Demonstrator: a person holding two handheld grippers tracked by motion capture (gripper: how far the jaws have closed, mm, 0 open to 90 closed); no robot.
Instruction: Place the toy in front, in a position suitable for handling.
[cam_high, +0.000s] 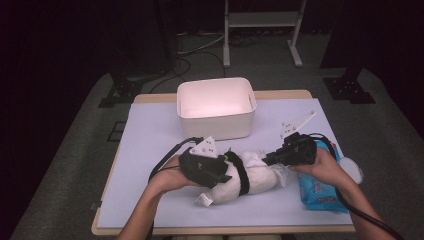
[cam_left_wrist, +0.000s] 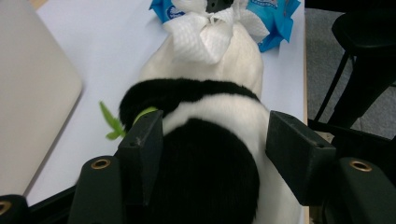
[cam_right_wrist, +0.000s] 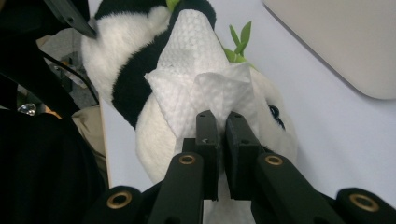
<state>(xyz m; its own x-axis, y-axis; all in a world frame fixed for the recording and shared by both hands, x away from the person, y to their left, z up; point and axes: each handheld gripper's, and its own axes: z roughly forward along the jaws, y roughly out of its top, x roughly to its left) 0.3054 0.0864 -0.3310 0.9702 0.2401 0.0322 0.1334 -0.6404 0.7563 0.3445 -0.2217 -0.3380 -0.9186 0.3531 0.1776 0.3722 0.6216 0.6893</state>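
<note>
A black-and-white plush panda (cam_high: 250, 177) lies on its side on the white table mat. My left gripper (cam_high: 227, 175) straddles its dark rear half. In the left gripper view the panda (cam_left_wrist: 210, 121) sits between the jaws of the left gripper (cam_left_wrist: 215, 123), which stand apart and do not squeeze the fur. My right gripper (cam_high: 267, 159) is shut on a white wipe (cam_right_wrist: 196, 60) laid over the panda's face (cam_right_wrist: 275, 116). The right gripper (cam_right_wrist: 218, 119) pinches the wipe's bunched end. A green felt leaf (cam_right_wrist: 238, 42) sticks out beside the panda.
A white plastic bin (cam_high: 215, 120) stands behind the panda at mid-table. A blue pack of wipes (cam_high: 317, 192) lies under the right hand near the table's right edge. The mat (cam_high: 150, 150) to the left is bare. Dark floor and stand legs surround the table.
</note>
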